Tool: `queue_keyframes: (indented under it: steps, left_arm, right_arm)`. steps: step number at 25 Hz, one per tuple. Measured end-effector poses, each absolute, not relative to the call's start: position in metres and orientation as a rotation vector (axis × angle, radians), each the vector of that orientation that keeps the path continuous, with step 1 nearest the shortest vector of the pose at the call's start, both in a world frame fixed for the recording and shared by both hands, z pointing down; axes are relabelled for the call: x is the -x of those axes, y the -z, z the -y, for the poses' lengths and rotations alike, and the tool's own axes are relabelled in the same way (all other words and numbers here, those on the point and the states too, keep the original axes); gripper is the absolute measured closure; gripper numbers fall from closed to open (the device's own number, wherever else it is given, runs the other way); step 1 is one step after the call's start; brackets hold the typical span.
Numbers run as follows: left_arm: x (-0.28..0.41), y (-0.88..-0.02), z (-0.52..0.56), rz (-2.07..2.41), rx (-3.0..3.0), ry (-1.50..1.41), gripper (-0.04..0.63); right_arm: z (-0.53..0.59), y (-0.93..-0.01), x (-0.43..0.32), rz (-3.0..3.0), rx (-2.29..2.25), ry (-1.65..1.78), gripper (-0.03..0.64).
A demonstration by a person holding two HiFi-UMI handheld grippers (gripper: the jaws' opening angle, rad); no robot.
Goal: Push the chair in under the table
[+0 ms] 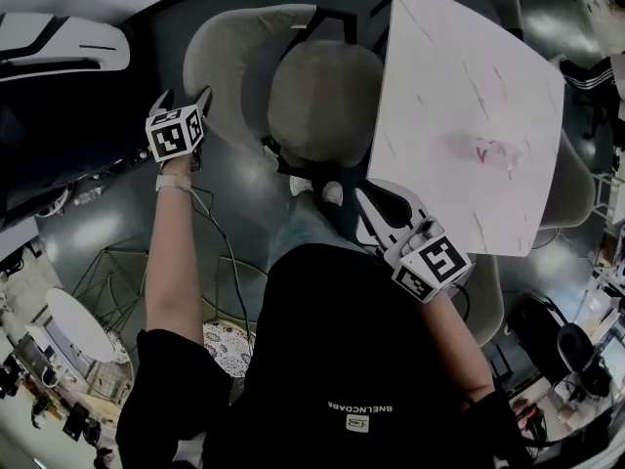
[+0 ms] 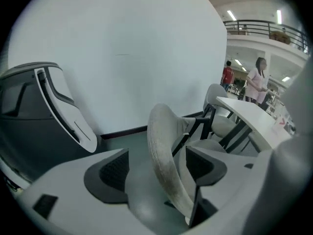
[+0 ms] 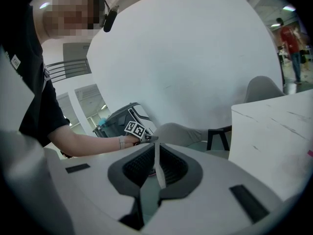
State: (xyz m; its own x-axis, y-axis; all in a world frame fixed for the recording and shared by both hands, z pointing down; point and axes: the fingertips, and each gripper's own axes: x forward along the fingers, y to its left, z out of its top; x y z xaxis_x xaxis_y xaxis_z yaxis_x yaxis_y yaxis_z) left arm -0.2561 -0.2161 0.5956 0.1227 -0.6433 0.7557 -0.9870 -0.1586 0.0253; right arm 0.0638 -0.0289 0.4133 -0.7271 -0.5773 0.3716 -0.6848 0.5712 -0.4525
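Black shirt (image 1: 361,360) fills the bottom of the head view, with both arms reaching out past it. Left gripper (image 1: 184,96) is up at the outer rim of the grey chair (image 1: 322,101), whose seat sits right at the edge of the white marble worktop (image 1: 469,96). Right gripper (image 1: 383,205) hangs by the worktop's near corner. Left gripper view: jaws wide apart, the chair's curved back rim running between them, nearer the right pad, not clamped. Right gripper view: jaws basically together, gripping nothing, chair and worktop beyond.
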Motion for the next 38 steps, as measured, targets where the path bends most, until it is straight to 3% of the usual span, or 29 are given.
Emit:
queue_keyframes:
  steps: [14, 17, 23, 38]
  left_arm:
    - [0.243, -0.655, 0.276, 1.214, -1.813, -1.092, 0.258]
    - [0.235, -0.661, 0.271, 1.115, -1.806, -1.085, 0.374]
    - [0.238, -0.662, 0.273, 1.237, -1.692, -0.903, 0.491]
    - [0.238, -0.66, 0.228, 1.384, -1.562, -0.756, 0.497]
  right_arm:
    - [0.048, -0.425, -0.067, 2.542, -1.123, -0.891, 0.598]
    - [0.052, -0.429, -0.066, 2.531, -1.131, -0.911, 0.598]
    - [0.053, -0.429, -0.055, 2.547, -1.089, -0.918, 0.598]
    - [0.048, -0.424, -0.055, 2.577, -1.066, -0.906, 0.598]
